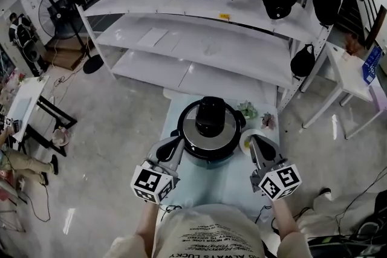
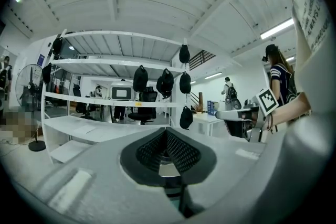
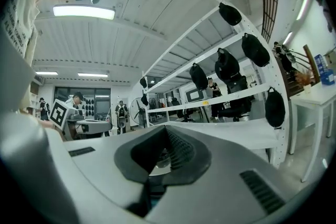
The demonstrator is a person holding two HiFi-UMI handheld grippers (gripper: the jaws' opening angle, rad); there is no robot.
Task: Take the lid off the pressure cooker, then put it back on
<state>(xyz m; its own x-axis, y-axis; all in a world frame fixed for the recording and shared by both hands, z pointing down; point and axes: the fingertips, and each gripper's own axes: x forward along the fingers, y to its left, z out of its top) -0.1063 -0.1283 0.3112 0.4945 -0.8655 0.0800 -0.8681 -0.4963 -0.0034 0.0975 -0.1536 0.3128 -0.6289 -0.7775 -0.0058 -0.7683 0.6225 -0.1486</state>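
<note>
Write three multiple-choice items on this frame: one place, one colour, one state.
1. Where does the pressure cooker stand relative to the left gripper and the right gripper?
A. left of both
B. between them
C. right of both

2. What colour is the handle on top of the lid?
A. red
B. yellow
C. black

3. Where is the lid?
A. on the cooker
B. flat on the table
C. held up in the right gripper

Key:
1 B, the head view shows one gripper at each side of the cooker.
2 C, the handle is plainly black.
3 A, the lid sits on the pot.
</note>
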